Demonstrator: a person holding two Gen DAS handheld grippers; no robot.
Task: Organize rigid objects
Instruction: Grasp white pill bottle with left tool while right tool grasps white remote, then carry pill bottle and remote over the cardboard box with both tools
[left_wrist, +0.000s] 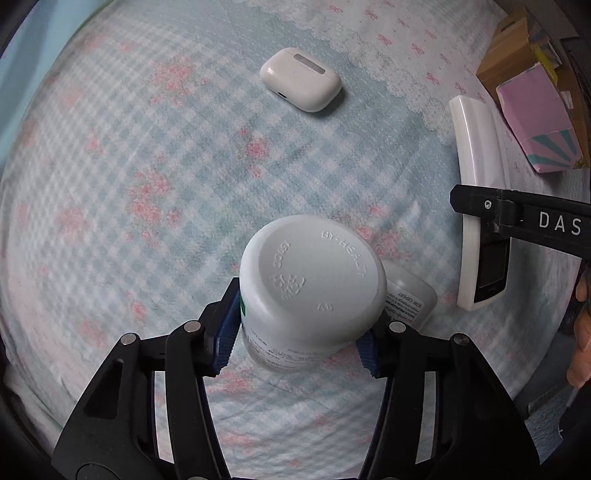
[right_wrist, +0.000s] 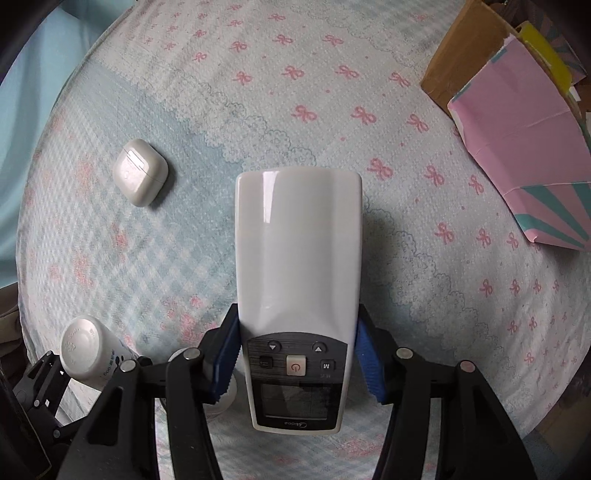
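Observation:
My left gripper (left_wrist: 297, 332) is shut on a white supplement bottle (left_wrist: 310, 280), held bottom-forward above the bedspread; the bottle also shows in the right wrist view (right_wrist: 83, 350). My right gripper (right_wrist: 297, 360) is shut on a white air-conditioner remote (right_wrist: 297, 258), its blue pads at the button end; the remote also shows in the left wrist view (left_wrist: 476, 166). A white earbud case (left_wrist: 301, 79) lies on the checked fabric ahead, and it shows at the left in the right wrist view (right_wrist: 140, 171). A small white tub (left_wrist: 408, 295) lies behind the bottle.
A pink-and-teal box (right_wrist: 517, 147) and a brown cardboard box (right_wrist: 454, 55) stand at the far right on the bow-print sheet; both show in the left wrist view (left_wrist: 535, 110). The bed edge drops off at the left.

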